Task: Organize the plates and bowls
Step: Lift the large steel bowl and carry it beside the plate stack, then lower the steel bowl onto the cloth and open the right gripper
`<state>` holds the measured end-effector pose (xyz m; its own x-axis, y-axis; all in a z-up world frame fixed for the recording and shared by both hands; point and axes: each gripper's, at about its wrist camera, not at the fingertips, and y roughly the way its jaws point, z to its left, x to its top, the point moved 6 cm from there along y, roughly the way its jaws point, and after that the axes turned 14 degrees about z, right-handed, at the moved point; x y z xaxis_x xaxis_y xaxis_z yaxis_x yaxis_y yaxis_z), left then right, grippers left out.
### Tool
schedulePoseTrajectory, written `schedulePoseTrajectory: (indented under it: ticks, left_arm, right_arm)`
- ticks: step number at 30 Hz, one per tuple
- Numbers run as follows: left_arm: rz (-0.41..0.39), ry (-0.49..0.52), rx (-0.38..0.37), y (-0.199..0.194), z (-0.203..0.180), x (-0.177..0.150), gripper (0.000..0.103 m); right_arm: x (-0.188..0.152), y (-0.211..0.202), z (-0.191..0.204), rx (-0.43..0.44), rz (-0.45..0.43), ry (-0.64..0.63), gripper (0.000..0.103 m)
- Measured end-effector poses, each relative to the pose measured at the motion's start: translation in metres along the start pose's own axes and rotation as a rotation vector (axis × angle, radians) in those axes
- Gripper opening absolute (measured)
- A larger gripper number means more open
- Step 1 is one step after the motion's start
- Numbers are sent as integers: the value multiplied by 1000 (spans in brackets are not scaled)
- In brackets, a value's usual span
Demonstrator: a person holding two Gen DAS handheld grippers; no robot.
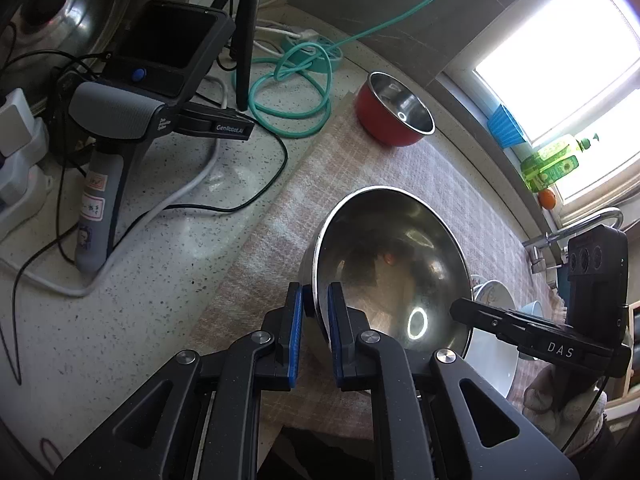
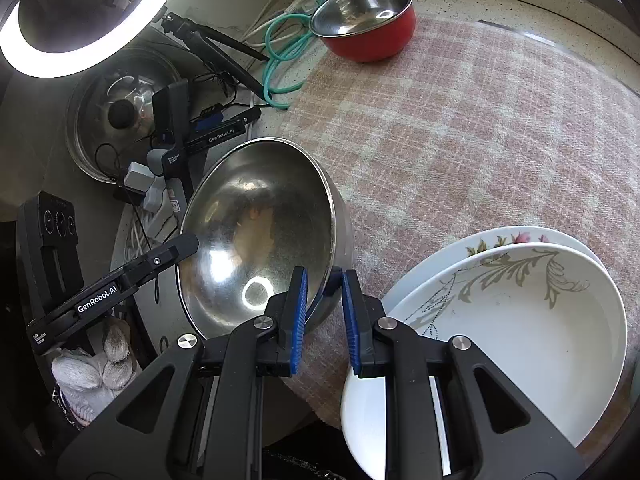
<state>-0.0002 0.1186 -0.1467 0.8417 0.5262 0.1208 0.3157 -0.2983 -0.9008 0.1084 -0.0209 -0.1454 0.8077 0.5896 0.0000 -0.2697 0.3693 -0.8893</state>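
A large steel bowl (image 1: 396, 264) hangs tilted over the pink checked cloth (image 1: 440, 184), held by both grippers. My left gripper (image 1: 316, 304) is shut on its near rim. My right gripper (image 2: 324, 292) is shut on the opposite rim of the same steel bowl (image 2: 260, 232). Two white patterned plates (image 2: 520, 312) lie stacked on the cloth at the right, just beside the right gripper. A red bowl with a steel inside (image 1: 394, 110) (image 2: 366, 20) stands at the far end of the cloth.
A spare gripper on a stand (image 1: 132, 112), cables, a teal hose (image 1: 292, 92) and a power strip crowd the speckled counter left of the cloth. A pot lid (image 2: 120, 112) and a ring light (image 2: 80, 12) are further left. A window sill with bottles (image 1: 556, 160) runs along the right.
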Motion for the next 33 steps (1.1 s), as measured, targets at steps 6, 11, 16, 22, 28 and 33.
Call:
schedulePoseTrajectory:
  ticks: [6,11,16,22,28,33]
  left_arm:
    - [15,5,14,6,2,-3,11]
    - [18,13,21,7,1,-3,11]
    - [19,23,28,7,0,-4,11]
    - [16,31,36,7,-2,-4,11]
    - [-22,49,65,-5,-3,-1,28]
    - [-51,85,80,-16,-10,5,46]
  right_arm:
    - [1,4,-1,-6,6,5,18]
    - [0,3,-1,-11,8,4,18]
    - [0,1,0,-16,1,-1,18]
    - [2,-12,3,-30,-41,-11,50]
    - [2,-26,4,-23,-82,-4,63]
    - [3,-42,0,-33,-121,3,82]
